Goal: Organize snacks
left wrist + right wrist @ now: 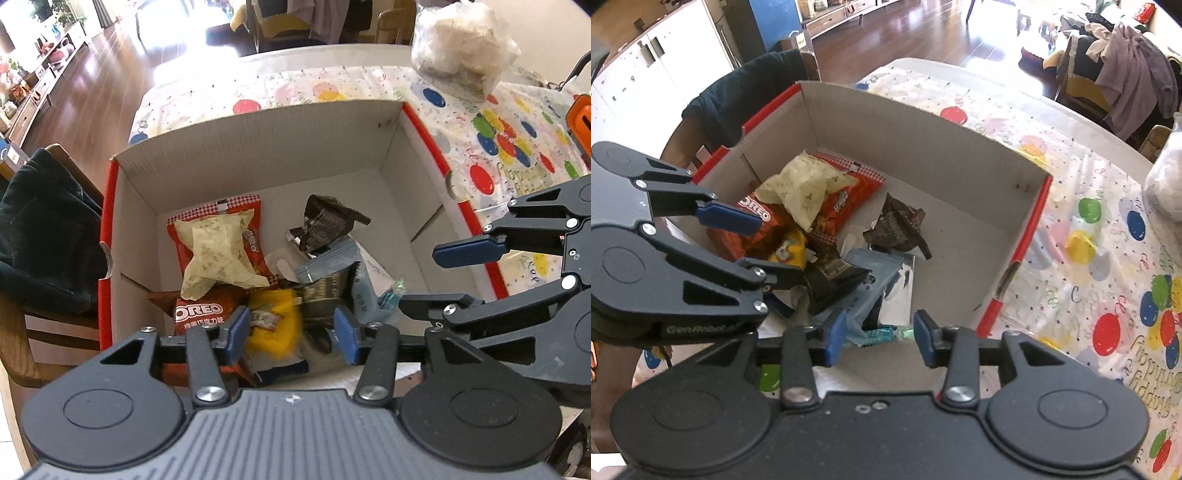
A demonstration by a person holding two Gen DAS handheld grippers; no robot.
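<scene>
Your desk [369, 77] wears a glossy balloon-print cloth. On it sits the corrugated box [258, 147], red outside, holding crinkly snacks [221, 258]: Oreo pack [199, 314], yellow pouch [273, 317]. Left fingers [242, 325] and right fingers [925, 332] stand part-open above them, gripping nothing.

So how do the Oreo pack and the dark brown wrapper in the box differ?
The Oreo pack is orange-red with white lettering and lies partly buried under other snacks; the dark brown wrapper is crumpled, shows no lettering that can be read, and sits apart on the box floor. Both lie inside the box.
</scene>
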